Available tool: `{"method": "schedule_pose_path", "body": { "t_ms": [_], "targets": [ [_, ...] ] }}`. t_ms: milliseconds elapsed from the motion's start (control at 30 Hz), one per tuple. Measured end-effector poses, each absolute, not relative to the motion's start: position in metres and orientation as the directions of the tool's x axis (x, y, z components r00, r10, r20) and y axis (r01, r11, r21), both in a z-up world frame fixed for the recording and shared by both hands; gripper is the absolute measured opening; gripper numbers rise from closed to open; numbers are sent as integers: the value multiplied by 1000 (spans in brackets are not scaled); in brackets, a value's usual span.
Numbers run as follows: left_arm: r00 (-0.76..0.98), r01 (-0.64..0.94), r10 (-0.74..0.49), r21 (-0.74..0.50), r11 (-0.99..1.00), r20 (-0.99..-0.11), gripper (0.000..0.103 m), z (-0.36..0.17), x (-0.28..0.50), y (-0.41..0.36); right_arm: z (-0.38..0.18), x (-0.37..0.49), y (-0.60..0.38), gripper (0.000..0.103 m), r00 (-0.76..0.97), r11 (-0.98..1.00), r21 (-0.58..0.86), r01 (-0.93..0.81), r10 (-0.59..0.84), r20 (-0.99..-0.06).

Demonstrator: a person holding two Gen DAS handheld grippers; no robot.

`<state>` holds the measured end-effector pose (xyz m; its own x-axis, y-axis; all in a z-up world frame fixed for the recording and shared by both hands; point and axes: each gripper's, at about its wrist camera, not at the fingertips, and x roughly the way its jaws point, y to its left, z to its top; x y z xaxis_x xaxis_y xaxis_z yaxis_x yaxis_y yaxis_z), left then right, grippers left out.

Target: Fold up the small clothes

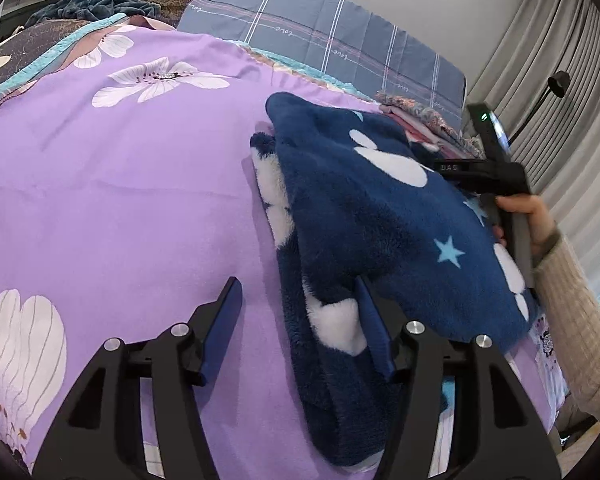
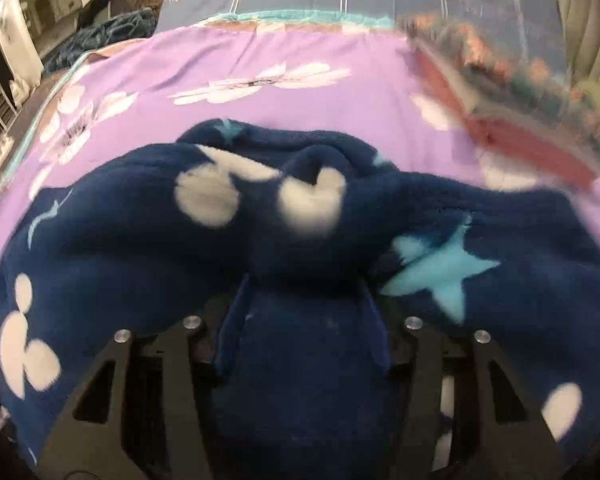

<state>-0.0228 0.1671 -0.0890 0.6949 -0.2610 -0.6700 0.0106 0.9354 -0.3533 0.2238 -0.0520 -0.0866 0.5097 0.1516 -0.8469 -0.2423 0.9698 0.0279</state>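
A navy fleece garment (image 1: 380, 232) with white mouse heads and light blue stars lies folded on the purple flowered bedspread (image 1: 120, 184). My left gripper (image 1: 300, 316) is open, its right finger (image 1: 374, 332) against the garment's near edge and its left finger over the bare bedspread. In the right wrist view the garment (image 2: 300, 240) fills the frame, blurred. My right gripper (image 2: 306, 304) has fleece bunched between its fingers, which stand apart. The right gripper's body (image 1: 496, 176) shows at the garment's far right side in the left wrist view.
A stack of folded clothes (image 2: 520, 112) in red and patterned fabric lies at the back right of the bed. A grey-blue checked pillow (image 1: 320, 40) and a dark blue blanket (image 1: 92, 4) lie at the head. Curtains (image 1: 572, 80) hang at the right.
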Motion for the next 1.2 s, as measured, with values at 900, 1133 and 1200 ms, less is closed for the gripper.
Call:
{"method": "schedule_pose_path", "body": {
  "t_ms": [900, 1133, 1200],
  "targets": [
    [751, -20, -315, -497, 867, -581, 62, -68, -46, 214, -95, -124, 92, 75, 724, 425, -589, -687, 336, -602],
    [646, 103, -551, -655, 748, -528, 62, -91, 23, 214, -96, -97, 117, 77, 759, 502, -586, -636, 271, -591],
    [607, 99, -582, -675, 731, -542, 62, -102, 48, 211, -98, -96, 131, 75, 766, 510, -589, -627, 268, -584]
  ]
}}
